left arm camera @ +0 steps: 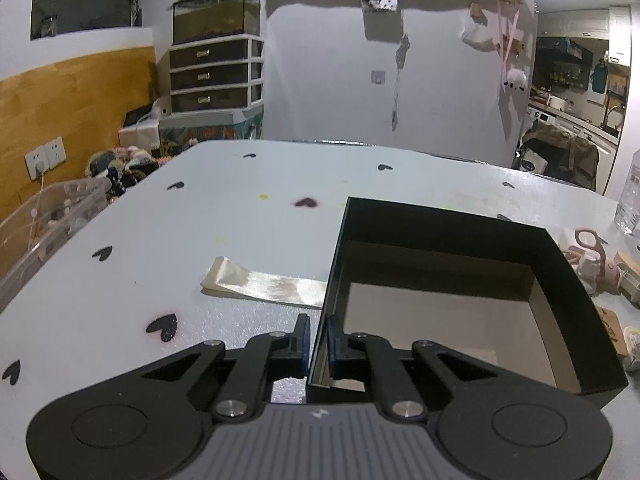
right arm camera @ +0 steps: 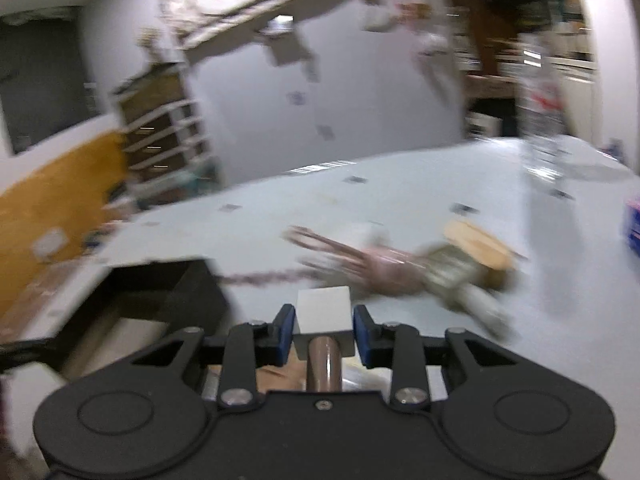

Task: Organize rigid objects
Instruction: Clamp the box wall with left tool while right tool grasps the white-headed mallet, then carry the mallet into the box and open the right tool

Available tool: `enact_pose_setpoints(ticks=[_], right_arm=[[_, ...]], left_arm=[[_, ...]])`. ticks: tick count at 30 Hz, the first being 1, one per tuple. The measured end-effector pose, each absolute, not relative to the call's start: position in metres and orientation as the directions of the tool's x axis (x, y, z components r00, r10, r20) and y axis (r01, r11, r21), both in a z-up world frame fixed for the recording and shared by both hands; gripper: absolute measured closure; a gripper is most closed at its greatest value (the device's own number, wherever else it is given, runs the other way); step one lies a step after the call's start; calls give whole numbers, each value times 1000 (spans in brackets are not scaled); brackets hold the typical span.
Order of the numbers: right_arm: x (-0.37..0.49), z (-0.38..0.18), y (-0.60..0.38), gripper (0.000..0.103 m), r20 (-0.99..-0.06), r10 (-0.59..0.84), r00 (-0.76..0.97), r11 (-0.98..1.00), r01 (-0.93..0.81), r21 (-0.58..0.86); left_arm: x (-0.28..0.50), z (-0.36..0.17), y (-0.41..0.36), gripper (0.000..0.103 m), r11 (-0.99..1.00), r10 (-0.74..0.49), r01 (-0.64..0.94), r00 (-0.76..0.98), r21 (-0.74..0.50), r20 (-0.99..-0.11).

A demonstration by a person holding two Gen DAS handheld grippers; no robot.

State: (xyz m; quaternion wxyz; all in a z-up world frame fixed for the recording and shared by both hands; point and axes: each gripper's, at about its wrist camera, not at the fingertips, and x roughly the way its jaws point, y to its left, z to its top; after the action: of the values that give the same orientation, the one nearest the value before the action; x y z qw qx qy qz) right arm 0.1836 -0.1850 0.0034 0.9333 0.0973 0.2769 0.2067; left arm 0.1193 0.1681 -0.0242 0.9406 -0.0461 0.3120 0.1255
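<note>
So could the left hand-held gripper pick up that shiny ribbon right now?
Probably not yet: the left hand-held gripper is clamped on the black box wall. The ribbon lies uncovered just beyond.

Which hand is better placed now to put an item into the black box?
The right: its claw already holds a white block. The left claw is busy pinching the black box wall.

Black box (left arm camera: 560, 264) (tan inside); white table (left arm camera: 240, 200) dotted with black hearts.
</note>
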Motion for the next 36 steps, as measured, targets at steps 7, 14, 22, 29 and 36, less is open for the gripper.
enact_pose_setpoints(ticks=[7,14,22,29,36], right_arm=[[217,34,-102,71,-474,660,583,746,-584,320],[249,35,-5,71,-594,707,384,631,-723,284],[277,8,61,71,-709,647,280,634,-714,297],[290,-4,90,71,-764,571,301,687,-685,243],[296,-16,92,53,-784,546,296,727,-633,267]], left_arm=[[122,-22,167,94,964,210,-265,758,3,-618],[126,-19,171,94,960,195,-278,744,-31,-639],[128,-17,178,95,955,170,-287,742,-79,-649],[130,-15,174,95,957,183,-286,734,-54,-655],[132,-14,173,95,955,187,-292,728,-51,-660]])
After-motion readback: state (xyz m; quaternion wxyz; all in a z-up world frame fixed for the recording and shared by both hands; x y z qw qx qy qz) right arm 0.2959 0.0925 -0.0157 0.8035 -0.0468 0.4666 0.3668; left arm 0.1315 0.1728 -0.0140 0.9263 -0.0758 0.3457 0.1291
